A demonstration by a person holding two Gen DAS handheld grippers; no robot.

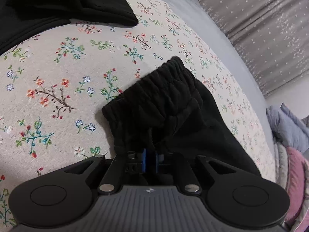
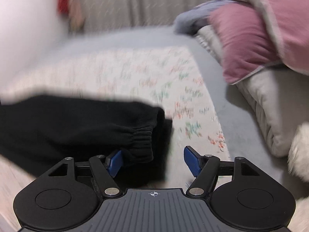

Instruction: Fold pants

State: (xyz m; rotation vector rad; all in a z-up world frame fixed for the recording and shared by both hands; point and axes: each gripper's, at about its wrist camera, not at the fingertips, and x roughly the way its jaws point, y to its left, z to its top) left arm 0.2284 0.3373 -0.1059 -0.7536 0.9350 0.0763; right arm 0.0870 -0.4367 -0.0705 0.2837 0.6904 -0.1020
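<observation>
Here, through the left camera, we see a floral sheet (image 1: 81, 73) covering a bed, with grey bedding (image 1: 202, 17) along its edge at one o'clock and a starred curtain (image 1: 260, 29) beyond. Bundled quilts (image 1: 289, 145), grey and pink, are cut off at three o'clock. The left gripper (image 1: 151, 162) has its blue pads pressed together on a fold of the black pants (image 1: 170, 106), whose one elastic band lies just ahead at twelve o'clock. A second black mass (image 1: 58, 5) lies at eleven o'clock; we cannot tell whether it belongs to the same pants.

Through the right camera everything is smeared by blur. The right gripper (image 2: 153, 161) stands wide open and grips nothing; its two blue pads (image 2: 190, 161) are apart, the left one touching or just behind the pants leg (image 2: 77, 125), whose single gathered cuff (image 2: 141, 141) ends at ten o'clock. A pink pillow (image 2: 251, 44) sits at two o'clock; a white fuzzy shape (image 2: 299, 150) at three is cut off and unidentifiable.
</observation>
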